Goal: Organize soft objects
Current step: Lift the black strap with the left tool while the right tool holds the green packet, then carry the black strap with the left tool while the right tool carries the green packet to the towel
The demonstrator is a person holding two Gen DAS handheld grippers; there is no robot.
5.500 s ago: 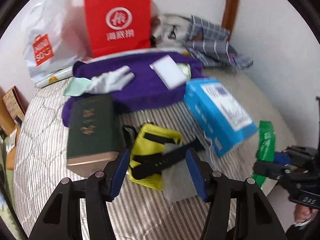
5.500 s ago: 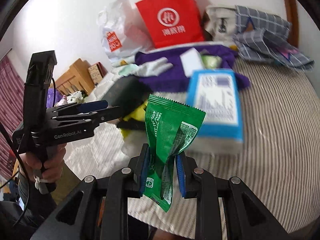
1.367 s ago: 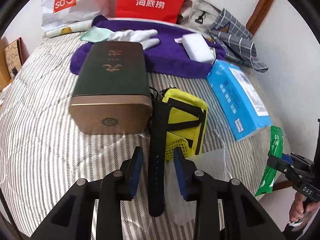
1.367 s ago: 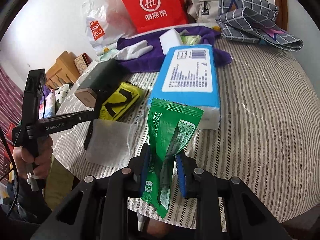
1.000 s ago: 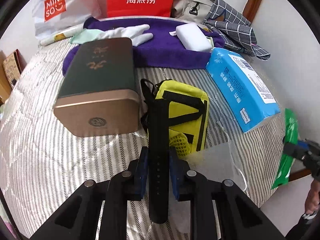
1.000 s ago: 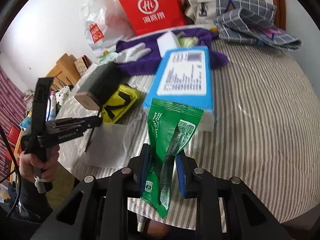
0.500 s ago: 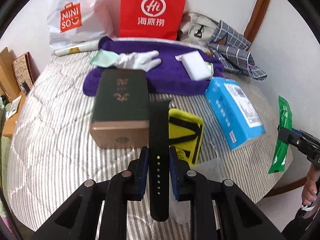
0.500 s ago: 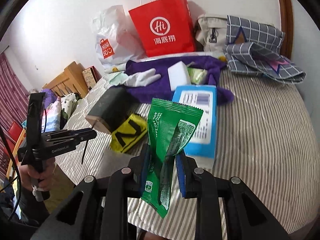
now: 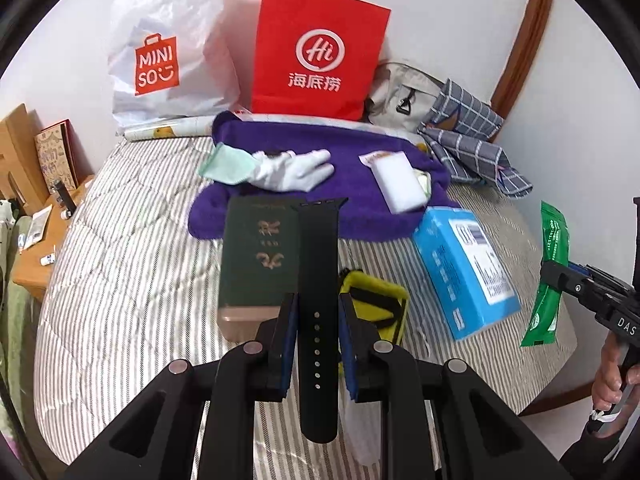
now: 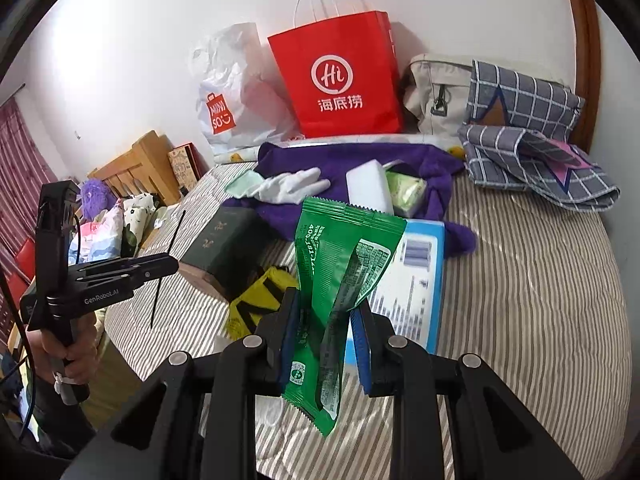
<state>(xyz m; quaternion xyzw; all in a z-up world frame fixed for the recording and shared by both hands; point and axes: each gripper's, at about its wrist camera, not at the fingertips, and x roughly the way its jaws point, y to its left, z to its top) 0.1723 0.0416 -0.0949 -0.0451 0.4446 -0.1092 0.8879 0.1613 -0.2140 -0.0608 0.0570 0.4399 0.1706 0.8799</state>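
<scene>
1. My left tongs (image 9: 318, 334) are closed on a black watch strap (image 9: 319, 280); its blue pads press the strap's edges, and the strap stands up between them, clear of the bed.
2. My right tongs (image 10: 326, 334) are clamped on a green packet (image 10: 340, 280), pinched at its lower half, with the top fanning out above the pads.
3. Below the strap lie a dark green box (image 9: 260, 256) and, just to its right, a yellow pouch (image 9: 378, 304), both on the striped bedcover (image 9: 132, 264).
4. Right of the pouch lies a blue tissue pack (image 9: 466, 272).
5. Farther back, a purple towel (image 9: 352, 152) carries a white glove (image 9: 292, 170) and a white sponge (image 9: 398, 182).
6. Against the wall stand a red paper bag (image 9: 318, 52) and a white plastic bag (image 9: 168, 60); checked cloth (image 9: 470, 140) lies in the corner.
</scene>
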